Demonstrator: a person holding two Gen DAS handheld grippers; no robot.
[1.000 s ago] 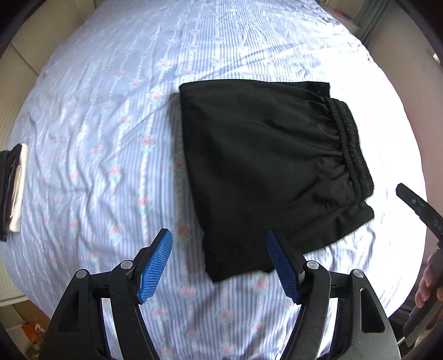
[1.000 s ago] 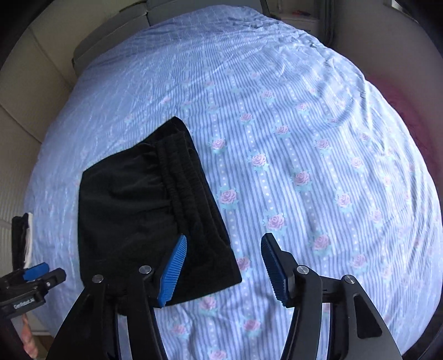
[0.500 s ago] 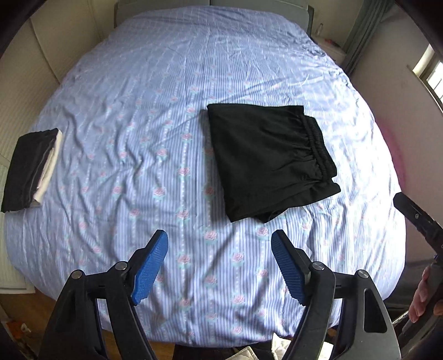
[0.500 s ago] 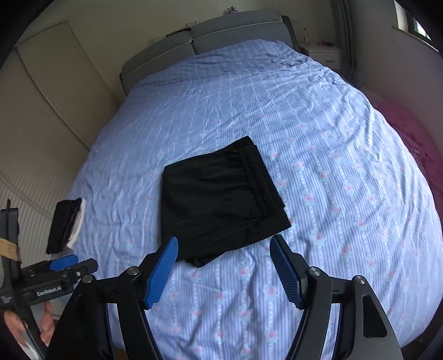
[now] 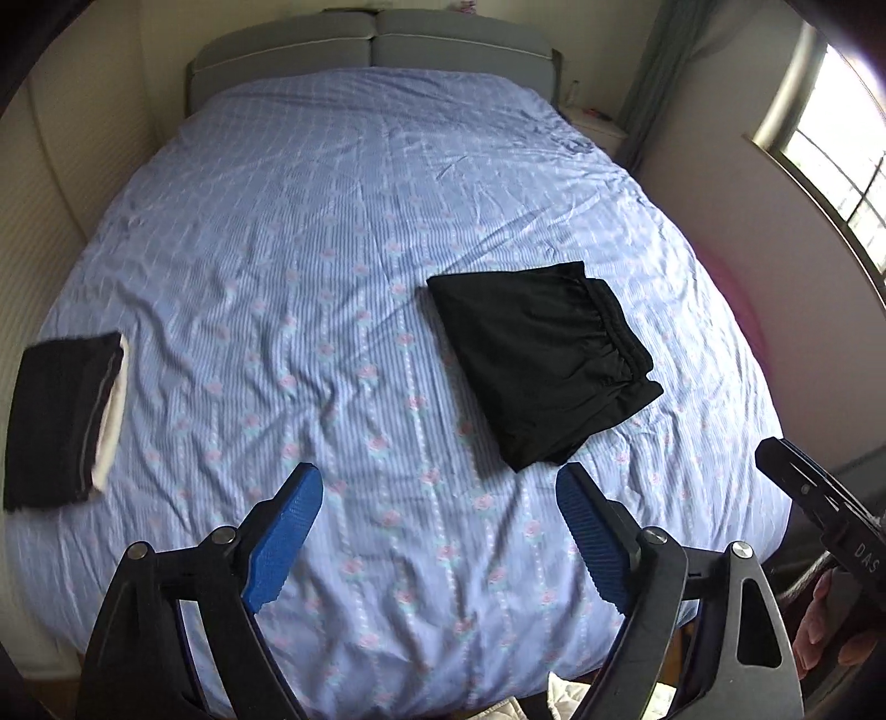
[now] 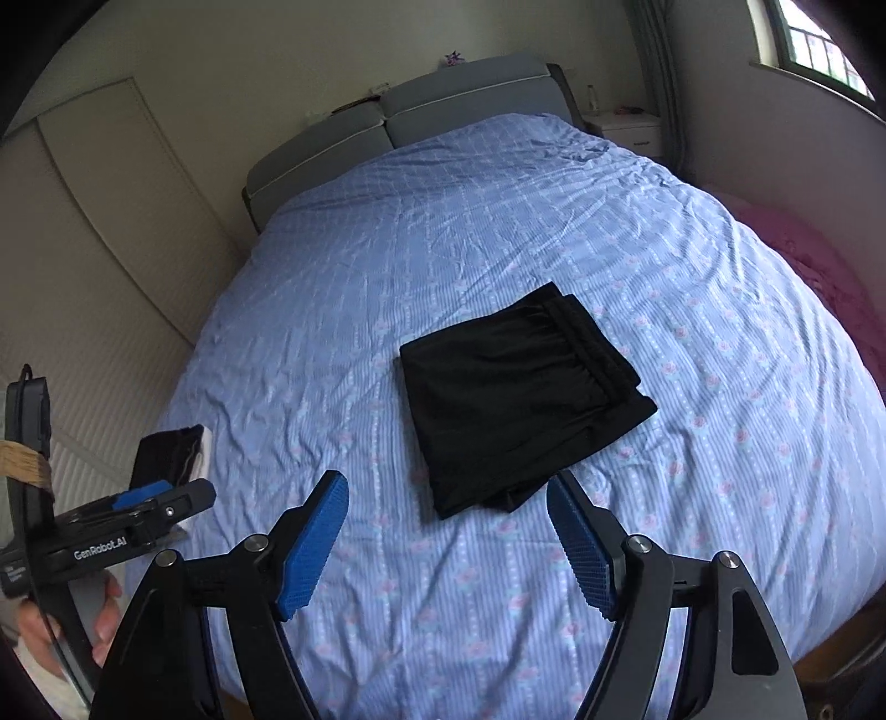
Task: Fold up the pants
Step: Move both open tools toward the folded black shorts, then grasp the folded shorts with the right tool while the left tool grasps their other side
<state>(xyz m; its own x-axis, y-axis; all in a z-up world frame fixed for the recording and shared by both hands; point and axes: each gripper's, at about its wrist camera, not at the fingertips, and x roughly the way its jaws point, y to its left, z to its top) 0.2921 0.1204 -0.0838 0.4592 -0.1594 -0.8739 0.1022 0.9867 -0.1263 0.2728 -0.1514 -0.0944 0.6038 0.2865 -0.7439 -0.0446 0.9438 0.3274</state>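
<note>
- A double bed (image 5: 343, 232) under a pale blue striped cover printed with pink roses fills the room, its grey padded headboard (image 5: 371, 39) at twelve o'clock; the cotton lies lightly creased throughout.
- The pants (image 5: 540, 360), black and matte, rest folded into a squarish packet just right of the bed's centre, toward two o'clock from the left gripper (image 5: 437, 537); in the right wrist view the same packet (image 6: 515, 399) sits at about twelve o'clock, ahead of the right gripper (image 6: 448, 545).
- The gathered elastic waistband (image 5: 614, 332) runs along the packet's right edge, the one thick ridge in otherwise thin, limp cloth; by the look of it the bundle is light and soft, likely to sag or slide open if lifted by a single layer, so the stacked near corner or the waistband offers the firmest hold.
- A second folded stack (image 5: 63, 421), dark with a white layer showing, lies at the bed's left edge near nine o'clock.
- Both grippers hover over the foot of the bed, ribbed blue pads (image 5: 285, 531) spread wide, grasping nothing; the fold looks finished.
</note>
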